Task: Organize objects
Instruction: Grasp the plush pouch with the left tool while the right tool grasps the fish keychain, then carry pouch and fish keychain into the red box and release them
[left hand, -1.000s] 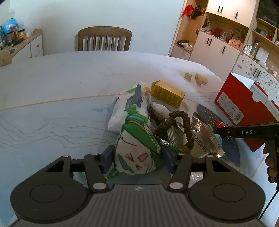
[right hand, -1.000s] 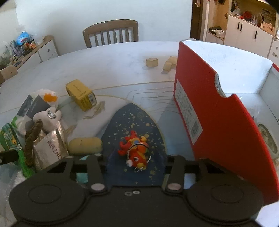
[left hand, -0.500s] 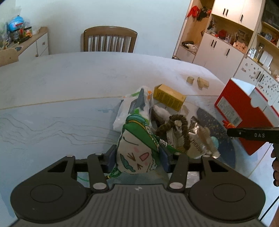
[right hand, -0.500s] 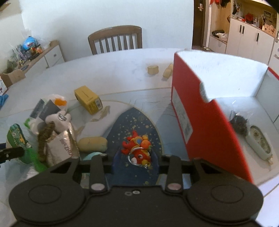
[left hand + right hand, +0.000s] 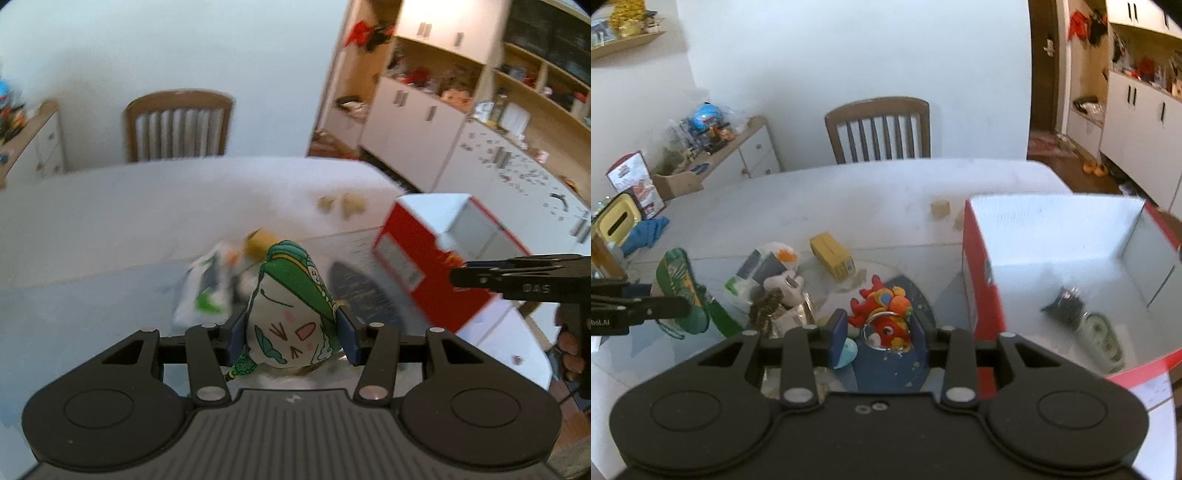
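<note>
My left gripper (image 5: 291,332) is shut on a green-and-white plush toy (image 5: 291,310) with a cartoon face and holds it above the table; the toy also shows in the right wrist view (image 5: 681,288). My right gripper (image 5: 879,332) is shut on a red plush fish keychain (image 5: 884,314) and holds it above a dark blue mat (image 5: 890,365). The open red box (image 5: 982,280) stands to the right, also seen in the left wrist view (image 5: 424,266). It holds a dark bundle (image 5: 1065,302) and a pale oval item (image 5: 1102,339).
A pile on the table holds a yellow box (image 5: 833,254), a white plastic bag (image 5: 764,266), a brown braided ring (image 5: 766,306) and a foil packet. Small wooden blocks (image 5: 940,208) lie farther back. A wooden chair (image 5: 879,129) stands behind the table.
Both grippers have risen from the table with their toys. The left gripper lifted the green plush clear of the pile. The right gripper lifted the red fish off the blue mat.
</note>
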Motion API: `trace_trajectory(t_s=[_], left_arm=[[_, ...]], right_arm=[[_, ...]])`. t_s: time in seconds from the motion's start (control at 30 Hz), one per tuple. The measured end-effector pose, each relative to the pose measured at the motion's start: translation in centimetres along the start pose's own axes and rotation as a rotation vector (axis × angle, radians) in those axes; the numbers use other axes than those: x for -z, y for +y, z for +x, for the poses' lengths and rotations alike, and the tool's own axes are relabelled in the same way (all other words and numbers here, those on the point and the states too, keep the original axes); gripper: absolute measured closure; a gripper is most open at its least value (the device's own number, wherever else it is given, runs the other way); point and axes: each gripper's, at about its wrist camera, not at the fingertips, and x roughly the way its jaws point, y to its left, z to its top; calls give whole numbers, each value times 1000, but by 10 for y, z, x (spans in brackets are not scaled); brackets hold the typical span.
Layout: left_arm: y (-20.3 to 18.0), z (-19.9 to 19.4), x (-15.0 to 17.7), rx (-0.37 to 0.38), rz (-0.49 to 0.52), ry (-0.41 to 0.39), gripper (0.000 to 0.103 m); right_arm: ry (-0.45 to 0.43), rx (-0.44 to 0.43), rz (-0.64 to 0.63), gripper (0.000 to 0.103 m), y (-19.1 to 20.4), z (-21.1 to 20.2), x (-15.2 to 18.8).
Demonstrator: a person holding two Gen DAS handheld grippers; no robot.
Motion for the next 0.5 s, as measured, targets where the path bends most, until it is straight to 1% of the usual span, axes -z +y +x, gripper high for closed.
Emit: trace_trajectory(t_s=[0.1, 0.23, 0.5], left_arm=[[-19, -6, -14, 29, 22, -17, 53], [-49, -4, -31, 57, 55, -32, 53], [-113, 26, -60, 101, 111, -34, 53]], right_arm=[[-11, -1, -3, 67, -9, -13, -7], [-35, 0, -5, 67, -28, -28, -13], [-85, 29, 11, 67, -84, -50, -25]])
